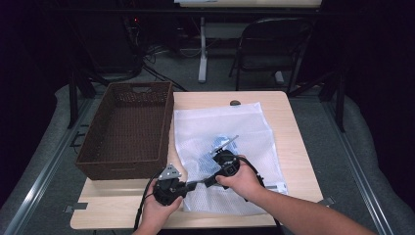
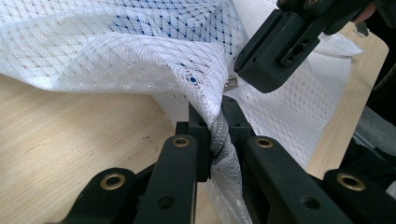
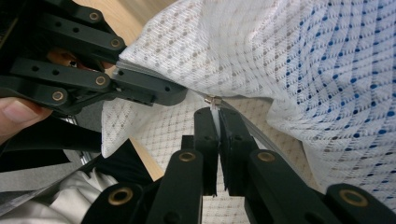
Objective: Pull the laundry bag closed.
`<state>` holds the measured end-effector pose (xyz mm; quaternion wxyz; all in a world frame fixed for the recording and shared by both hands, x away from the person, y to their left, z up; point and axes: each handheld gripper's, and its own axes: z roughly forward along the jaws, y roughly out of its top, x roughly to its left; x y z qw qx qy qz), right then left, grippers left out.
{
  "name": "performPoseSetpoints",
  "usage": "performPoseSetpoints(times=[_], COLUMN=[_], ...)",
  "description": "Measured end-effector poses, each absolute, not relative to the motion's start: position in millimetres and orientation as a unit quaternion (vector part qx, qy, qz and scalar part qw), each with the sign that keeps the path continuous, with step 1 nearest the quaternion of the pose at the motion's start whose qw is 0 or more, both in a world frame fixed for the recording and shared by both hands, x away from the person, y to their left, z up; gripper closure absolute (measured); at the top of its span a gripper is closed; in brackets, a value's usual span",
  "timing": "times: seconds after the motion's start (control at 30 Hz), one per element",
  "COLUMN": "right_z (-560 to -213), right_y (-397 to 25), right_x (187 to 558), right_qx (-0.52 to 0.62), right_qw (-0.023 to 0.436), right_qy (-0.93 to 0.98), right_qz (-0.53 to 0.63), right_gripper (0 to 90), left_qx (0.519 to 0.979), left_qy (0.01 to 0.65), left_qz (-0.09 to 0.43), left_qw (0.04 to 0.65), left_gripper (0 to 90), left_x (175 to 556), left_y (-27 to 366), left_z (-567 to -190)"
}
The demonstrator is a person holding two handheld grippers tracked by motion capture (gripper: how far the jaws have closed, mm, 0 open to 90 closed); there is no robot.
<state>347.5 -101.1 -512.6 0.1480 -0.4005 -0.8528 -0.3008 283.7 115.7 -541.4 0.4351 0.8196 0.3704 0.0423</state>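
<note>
Left gripper (image 2: 215, 122) clamped on a bunched, twisted fold of the white mesh bag (image 1: 222, 132), near the bag's front-left corner; right gripper (image 3: 217, 120) pinched nearly closed on the small metal zipper pull (image 3: 214, 100), thin tab between the jaws; the two grippers sit just beside each other, tips almost meeting, in both gripper views; bag is soft open-weave netting, rectangular, lies flat over the middle of the tabletop (image 1: 288, 142) with its front edge lifted where the grippers hold it; something with blue dots (image 3: 355, 70) shows through the mesh, shape unclear; brown woven basket (image 1: 128, 129), rectangular, rigid walls with handle slots, sits on the left edge of the tabletop, its right wall touching or just beside the bag's left edge; bare wood strip along the right edge, narrow strip at the front edge; far edge open behind the bag.
</note>
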Motion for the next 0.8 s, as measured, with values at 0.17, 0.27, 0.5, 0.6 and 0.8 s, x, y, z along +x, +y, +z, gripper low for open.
performPoseSetpoints(times=[0.17, 0.27, 0.5, 0.6, 0.8], right_z=[-516.7, -518.8, -520.4, -522.8, -525.5], right_y=[-102.8, -104.9, -113.2, -117.8, -131.8], right_x=[346.5, 346.4, 346.1, 345.4, 346.7], right_qx=[-0.408, -0.413, -0.421, -0.424, -0.431], right_qw=[0.156, 0.151, 0.149, 0.148, 0.142], right_qy=[-0.848, -0.849, -0.848, -0.848, -0.846], right_qz=[-0.300, -0.294, -0.285, -0.281, -0.279], right_gripper=[86.5, 86.5, 86.5, 86.5, 86.5], left_qx=[0.823, 0.820, 0.818, 0.820, 0.817], left_qy=[0.367, 0.370, 0.375, 0.372, 0.374], left_qz=[0.048, 0.048, 0.062, 0.057, 0.060], left_qw=[0.431, 0.434, 0.432, 0.432, 0.435], left_gripper=[86.0, 86.0, 86.0, 86.0, 86.0], left_x=[282.9, 282.6, 281.0, 281.0, 280.4], left_y=[114.4, 116.6, 119.5, 122.9, 123.8], left_z=[-541.6, -540.4, -538.4, -536.9, -536.0])
